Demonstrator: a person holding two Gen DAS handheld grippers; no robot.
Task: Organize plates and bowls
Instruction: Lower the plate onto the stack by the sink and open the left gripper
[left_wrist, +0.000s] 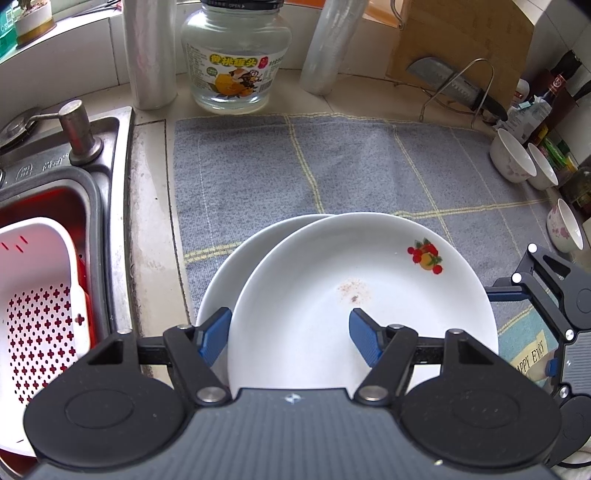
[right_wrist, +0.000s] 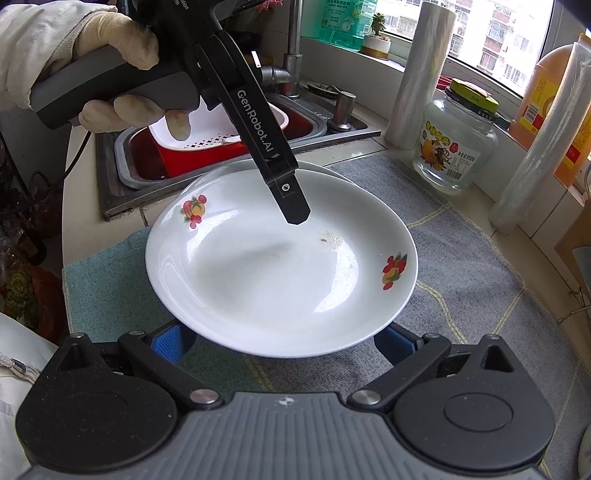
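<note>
The fruit-print plate (left_wrist: 354, 291) sits skewed on a plain plate (left_wrist: 236, 273) on the table's towel (left_wrist: 332, 162), both wide-open tongs, left (left_wrist: 290, 338) and right (right_wrist: 282, 341), gripping nothing, while three bowls (left_wrist: 511, 157) await stacking.

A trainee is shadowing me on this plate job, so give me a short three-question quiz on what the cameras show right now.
1. True or false: the upper white ceramic plate with fruit decals sits squarely centred on the white plate beneath it.
2. What do both plates rest on? A) steel sink B) grey-blue checked towel C) wooden board
3. How many small white floral bowls show at the towel's right edge in the left wrist view?
Key: 1 false, it is offset; 2 B; 3 three.
</note>
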